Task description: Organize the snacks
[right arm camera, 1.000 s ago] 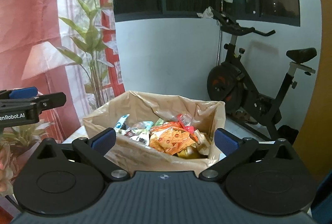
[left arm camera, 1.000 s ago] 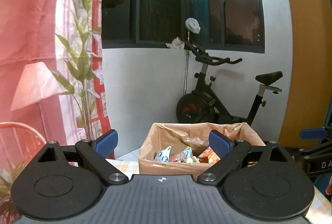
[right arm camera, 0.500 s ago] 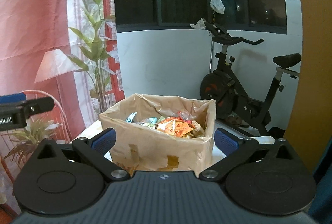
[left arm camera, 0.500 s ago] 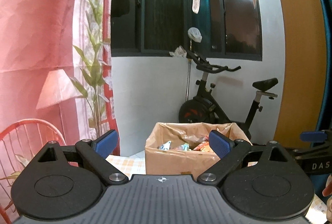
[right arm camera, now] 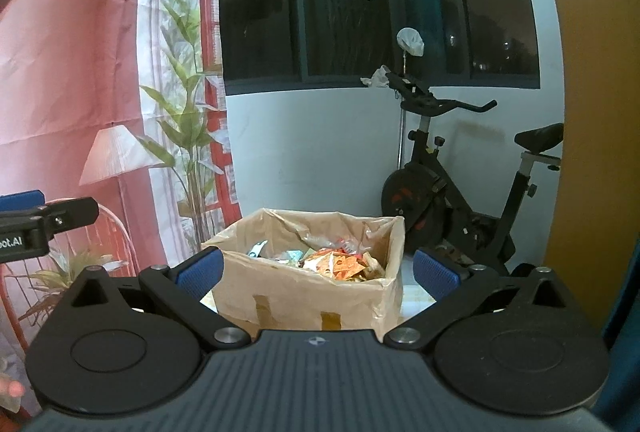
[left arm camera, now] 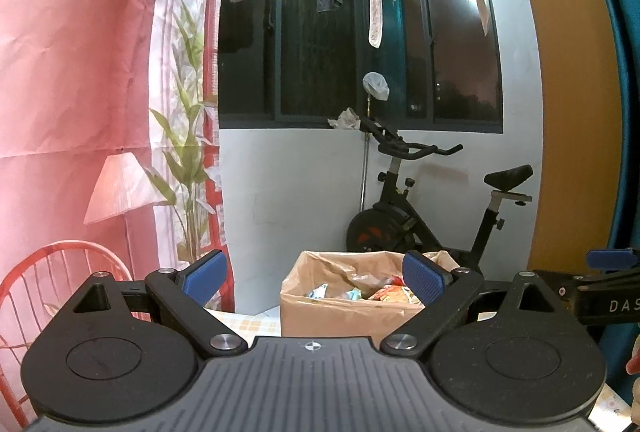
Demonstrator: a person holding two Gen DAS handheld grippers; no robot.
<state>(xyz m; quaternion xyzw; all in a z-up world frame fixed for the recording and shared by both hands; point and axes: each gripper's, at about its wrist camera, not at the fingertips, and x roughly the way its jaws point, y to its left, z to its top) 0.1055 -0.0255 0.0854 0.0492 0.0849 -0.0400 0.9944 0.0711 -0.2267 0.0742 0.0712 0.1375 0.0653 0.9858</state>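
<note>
Your cardboard box (right arm camera: 308, 296) sits ahead of both grippers on a pale checked tablecloth (left arm camera: 248, 320), with one corner turned toward your right gripper (right arm camera: 316, 268). From the left wrist view its long side runs across the frame. The box is open at the top and lined with crumpled brown plastic that folds over the rim. Two strips of brown tape cross its near face. Inside lies a loose heap of snack packets (right arm camera: 340, 264): orange and white wrappers on top, pale blue and green ones toward the left. The print on the packets is too small to read.

Your left gripper (left arm camera: 316, 278) is spread wide with nothing between its blue pads, and the box shows in the gap. Your right gripper is just as wide and empty, framing the box on both sides.

Each gripper shows at the edge of the other's view. White letters "DAS" read on the right one; mirrored letters ending ".AI" read on the left one.

Behind the box stands an exercise bike (right arm camera: 460, 184).
</note>
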